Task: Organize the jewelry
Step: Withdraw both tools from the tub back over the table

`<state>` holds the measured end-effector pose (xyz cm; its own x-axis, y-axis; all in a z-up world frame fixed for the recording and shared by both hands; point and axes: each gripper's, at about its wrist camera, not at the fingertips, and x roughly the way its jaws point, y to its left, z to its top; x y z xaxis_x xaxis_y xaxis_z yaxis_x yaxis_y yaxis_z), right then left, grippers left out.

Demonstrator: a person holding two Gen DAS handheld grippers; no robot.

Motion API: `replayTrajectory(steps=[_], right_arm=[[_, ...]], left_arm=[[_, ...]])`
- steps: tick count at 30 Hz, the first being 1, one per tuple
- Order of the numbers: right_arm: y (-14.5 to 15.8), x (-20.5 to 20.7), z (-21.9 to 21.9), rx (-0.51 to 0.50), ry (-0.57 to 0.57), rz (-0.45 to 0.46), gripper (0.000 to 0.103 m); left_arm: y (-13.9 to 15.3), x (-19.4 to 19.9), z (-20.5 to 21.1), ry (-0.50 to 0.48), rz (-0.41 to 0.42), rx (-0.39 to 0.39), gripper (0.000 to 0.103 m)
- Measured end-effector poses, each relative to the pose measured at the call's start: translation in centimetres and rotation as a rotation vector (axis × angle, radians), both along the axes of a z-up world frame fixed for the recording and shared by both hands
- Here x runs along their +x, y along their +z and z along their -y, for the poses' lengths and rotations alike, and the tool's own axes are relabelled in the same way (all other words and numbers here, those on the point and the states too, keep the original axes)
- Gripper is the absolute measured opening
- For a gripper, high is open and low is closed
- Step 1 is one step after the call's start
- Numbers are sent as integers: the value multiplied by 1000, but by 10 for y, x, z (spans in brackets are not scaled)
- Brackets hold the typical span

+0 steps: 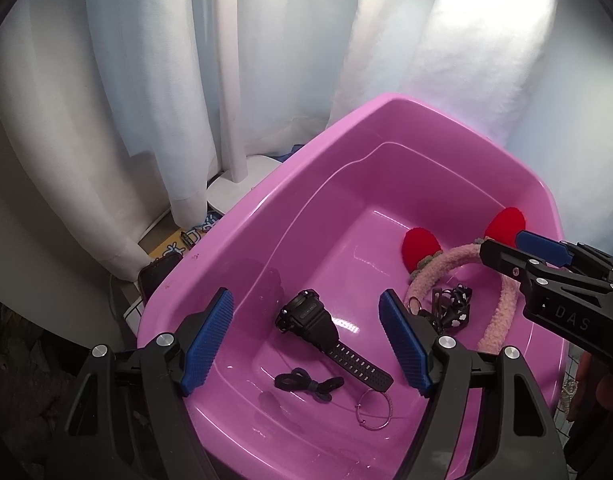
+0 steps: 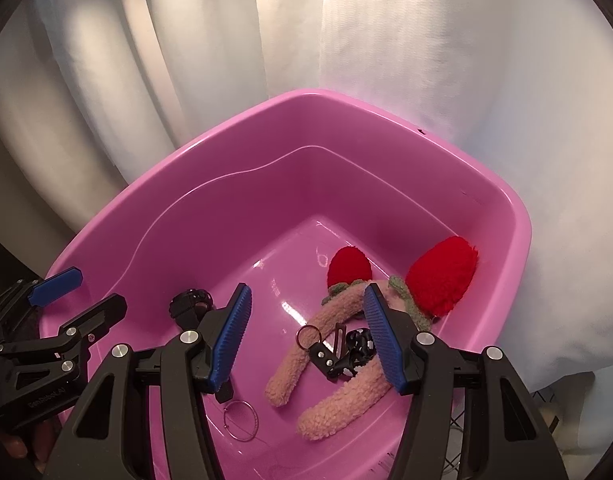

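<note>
Jewelry lies dropped in the pink tub (image 1: 242,216); left gripper (image 1: 306,340) and right gripper (image 2: 306,332) hover, jaws released and empty, so the next move is judged a withdrawal.

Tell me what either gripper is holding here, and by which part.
Nothing is held. The left gripper and right gripper both hang over the pink tub with jaws apart and empty; the watch and fuzzy headband lie loose inside.

Left gripper (image 1: 306,340) and right gripper (image 2: 306,336), both tilted steeply downward, side by side; each with blue-padded jaws spread apart, nothing clamped between them. Fingertips, probably the person's, are dimly visible at the frame edge.
</note>
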<state>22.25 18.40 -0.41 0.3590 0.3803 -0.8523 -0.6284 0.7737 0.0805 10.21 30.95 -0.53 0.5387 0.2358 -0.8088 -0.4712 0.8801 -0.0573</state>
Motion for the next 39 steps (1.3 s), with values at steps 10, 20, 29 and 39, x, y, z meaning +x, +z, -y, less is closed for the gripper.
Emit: replayTrajectory(steps=[10, 20, 29, 39], right_arm=[[5, -10, 4, 9, 12, 3, 58], [18, -47, 34, 88, -19, 25, 58], [35, -113, 112, 226, -104, 105, 61], [28, -172, 252, 201, -367, 184, 61]], left_arm=[[6, -11, 7, 14, 2, 7, 74], [12, -35, 28, 7, 12, 58, 74], [35, -66, 70, -69, 107, 93, 78], [47, -77, 162, -296, 256, 36, 83]])
